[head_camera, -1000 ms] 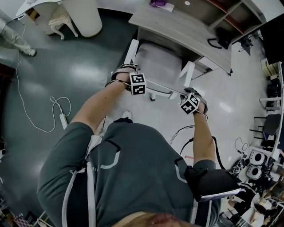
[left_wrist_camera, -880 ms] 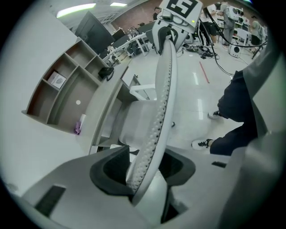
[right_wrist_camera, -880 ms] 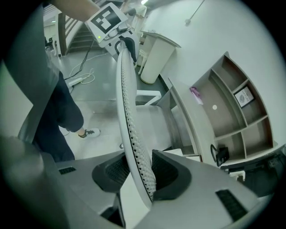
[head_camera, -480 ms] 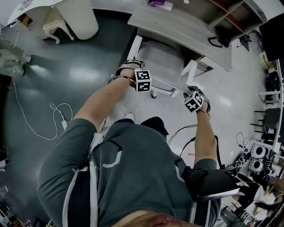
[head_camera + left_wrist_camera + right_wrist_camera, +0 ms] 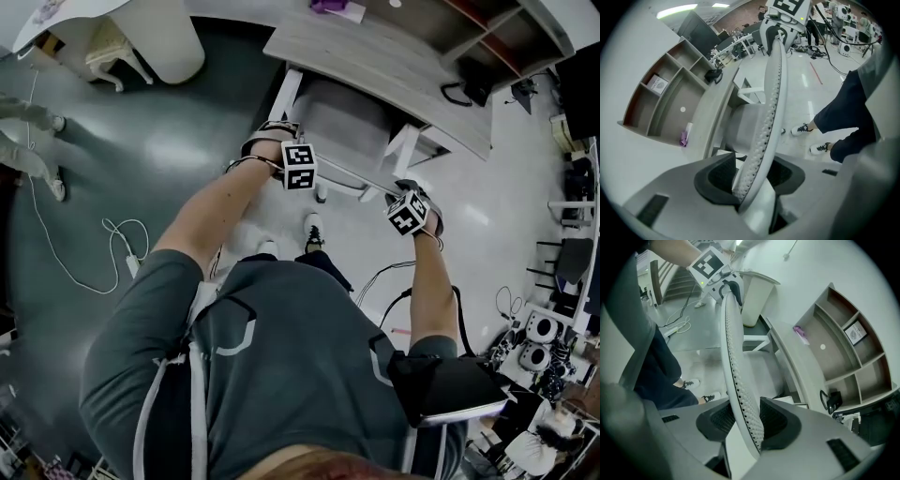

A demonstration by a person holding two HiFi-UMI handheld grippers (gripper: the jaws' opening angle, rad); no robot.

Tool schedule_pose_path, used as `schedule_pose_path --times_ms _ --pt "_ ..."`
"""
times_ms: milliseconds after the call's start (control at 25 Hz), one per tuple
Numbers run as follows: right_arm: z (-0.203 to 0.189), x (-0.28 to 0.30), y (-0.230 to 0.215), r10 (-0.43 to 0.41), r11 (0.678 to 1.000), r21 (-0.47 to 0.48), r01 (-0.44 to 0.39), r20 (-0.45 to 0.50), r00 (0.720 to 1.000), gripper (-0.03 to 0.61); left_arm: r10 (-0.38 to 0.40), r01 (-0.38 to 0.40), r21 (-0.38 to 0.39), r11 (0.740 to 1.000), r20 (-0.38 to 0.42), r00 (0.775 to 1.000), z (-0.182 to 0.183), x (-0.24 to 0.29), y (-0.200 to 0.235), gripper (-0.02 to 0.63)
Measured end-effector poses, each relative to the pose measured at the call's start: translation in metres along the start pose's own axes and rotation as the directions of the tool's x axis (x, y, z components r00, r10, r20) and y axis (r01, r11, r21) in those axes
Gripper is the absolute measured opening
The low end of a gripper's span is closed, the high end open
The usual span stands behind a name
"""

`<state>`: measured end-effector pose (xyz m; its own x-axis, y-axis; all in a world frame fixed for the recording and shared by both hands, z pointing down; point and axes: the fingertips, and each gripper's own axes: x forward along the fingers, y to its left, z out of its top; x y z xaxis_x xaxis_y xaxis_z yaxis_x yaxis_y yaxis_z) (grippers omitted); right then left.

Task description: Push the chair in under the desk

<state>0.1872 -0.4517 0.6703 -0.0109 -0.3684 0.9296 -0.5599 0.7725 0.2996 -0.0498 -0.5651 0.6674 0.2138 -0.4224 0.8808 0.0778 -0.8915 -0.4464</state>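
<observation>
A white chair with a grey seat (image 5: 342, 122) stands partly under the wooden desk (image 5: 394, 66). Its thin perforated backrest (image 5: 354, 178) faces me. My left gripper (image 5: 302, 174) clamps the backrest's top edge at its left end, and my right gripper (image 5: 403, 204) clamps it at the right end. In the left gripper view the backrest rim (image 5: 771, 93) runs between the dark pads of the left gripper (image 5: 750, 180), which press on it. The right gripper view shows the same rim (image 5: 731, 348) pinched in the right gripper (image 5: 743, 420).
A purple item (image 5: 333, 7) lies on the desk, with open shelves (image 5: 487, 37) behind. A white round pedestal (image 5: 164, 33) stands at the far left. A cable and power strip (image 5: 122, 234) lie on the grey floor. Another person's legs (image 5: 28, 155) are at the left edge. Equipment (image 5: 562, 262) crowds the right.
Both grippers and the chair have moved forward, so the seat sits deeper under the desk. My foot has stepped forward below the chair. The person at the left has walked on.
</observation>
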Motion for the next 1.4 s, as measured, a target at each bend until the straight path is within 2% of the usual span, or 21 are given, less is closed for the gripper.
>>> schedule_pose_path --times_ms 200,480,640,800,1400 --pt "0.003 0.008 -0.024 0.011 1.0 -0.013 -0.011 0.003 1.0 0.156 -0.02 0.019 -0.02 1.0 -0.023 1.0 0.006 0.012 0.018 0.187" --pt "0.004 0.021 -0.056 0.04 0.999 -0.035 -0.04 0.015 0.999 0.155 -0.006 0.005 -0.03 1.0 -0.056 0.998 0.016 0.032 0.045 0.187" --pt "0.009 0.03 -0.082 0.014 0.999 -0.043 -0.013 0.015 1.0 0.155 0.012 -0.014 -0.043 0.999 -0.06 0.998 0.02 0.043 0.066 0.187" --pt "0.016 0.035 -0.101 0.025 0.999 -0.041 -0.025 0.013 1.0 0.155 0.012 -0.016 -0.053 0.998 -0.071 0.997 0.022 0.052 0.086 0.189" --pt "0.029 0.067 -0.177 -0.013 0.997 -0.074 0.017 0.05 0.999 0.155 0.024 -0.03 -0.071 0.997 -0.088 0.996 0.037 0.089 0.15 0.19"
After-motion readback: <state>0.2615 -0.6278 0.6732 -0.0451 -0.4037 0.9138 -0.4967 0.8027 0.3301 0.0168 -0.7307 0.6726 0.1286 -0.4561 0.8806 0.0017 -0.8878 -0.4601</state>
